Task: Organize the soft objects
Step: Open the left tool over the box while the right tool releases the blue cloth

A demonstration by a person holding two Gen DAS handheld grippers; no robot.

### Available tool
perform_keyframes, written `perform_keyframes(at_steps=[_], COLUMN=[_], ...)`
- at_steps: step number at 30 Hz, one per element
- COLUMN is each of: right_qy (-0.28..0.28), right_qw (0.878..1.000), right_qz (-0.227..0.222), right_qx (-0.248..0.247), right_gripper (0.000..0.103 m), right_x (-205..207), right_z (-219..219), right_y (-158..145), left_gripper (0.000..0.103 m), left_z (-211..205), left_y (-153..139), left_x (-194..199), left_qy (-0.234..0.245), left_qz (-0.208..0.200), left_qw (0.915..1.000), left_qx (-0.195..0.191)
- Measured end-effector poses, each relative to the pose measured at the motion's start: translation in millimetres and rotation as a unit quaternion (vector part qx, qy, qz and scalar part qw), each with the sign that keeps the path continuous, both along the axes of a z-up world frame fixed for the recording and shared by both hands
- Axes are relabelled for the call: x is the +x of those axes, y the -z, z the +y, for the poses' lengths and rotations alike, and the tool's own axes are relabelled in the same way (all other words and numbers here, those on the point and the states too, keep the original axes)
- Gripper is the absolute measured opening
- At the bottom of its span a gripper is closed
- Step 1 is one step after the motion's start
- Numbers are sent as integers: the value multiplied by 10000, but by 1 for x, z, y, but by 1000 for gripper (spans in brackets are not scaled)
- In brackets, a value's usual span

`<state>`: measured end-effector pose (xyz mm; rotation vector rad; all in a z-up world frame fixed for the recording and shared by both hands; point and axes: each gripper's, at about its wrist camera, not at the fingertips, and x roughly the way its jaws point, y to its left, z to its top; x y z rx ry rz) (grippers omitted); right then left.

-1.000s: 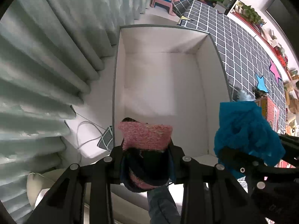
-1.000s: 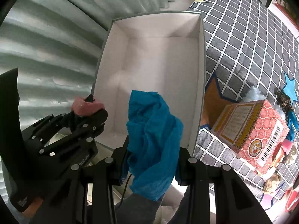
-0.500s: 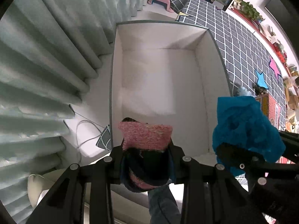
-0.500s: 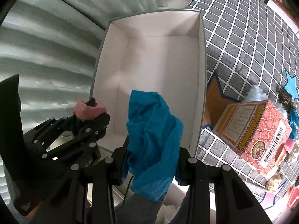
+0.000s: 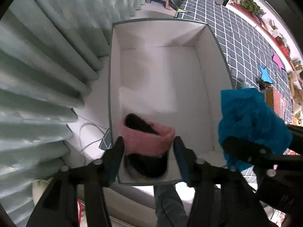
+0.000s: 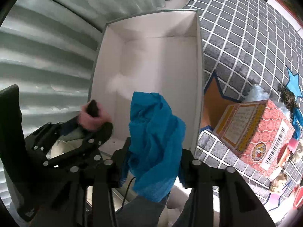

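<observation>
Pink sock [image 5: 149, 141] between opening jaws, over box [image 5: 111, 75].

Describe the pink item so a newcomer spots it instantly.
Start at the big white box beside the grey-green curtain. At its near end, between the left gripper fingers, is a pink fuzzy roll with a dark core, unlike the crumpled blue cloth alongside.

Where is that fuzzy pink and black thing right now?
In the left wrist view the pink and black sock sits low in the middle, between the left gripper's opened fingers, over the near end of the white box.
</observation>
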<state>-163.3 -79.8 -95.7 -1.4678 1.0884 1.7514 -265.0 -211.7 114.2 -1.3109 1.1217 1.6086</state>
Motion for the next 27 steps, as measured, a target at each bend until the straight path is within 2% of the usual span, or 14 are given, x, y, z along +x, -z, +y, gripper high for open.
perform_keyframes(at_steps=[3, 4, 5, 7, 18, 27], right_qy=[172, 243, 275, 347, 496, 790], right_qw=[9998, 9996, 9994, 9990, 9975, 9940], right_qz=[25, 92, 156, 196, 112, 298], right_qx=[52, 88, 101, 192, 487, 692], right_gripper=[72, 89, 102, 102, 102, 102], right_x=[10, 15, 16, 22, 33, 51], right_z=[4, 5, 7, 8, 12, 12], right_y=[-3, -5, -7, -13, -30, -54], left_gripper=[79, 82, 84, 89, 89, 89], left_z=[-1, -2, -2, -1, 7, 17], left_y=[-2, -3, -4, -5, -1, -4], left_x=[-6, -8, -9, -9, -2, 7], left_qy=[-162, -195, -205, -211, -181, -81], left_qz=[-13, -57, -112, -21, -171, -417], left_qw=[9998, 9997, 9994, 9995, 9996, 9991], left_qx=[107, 162, 236, 236, 104, 6])
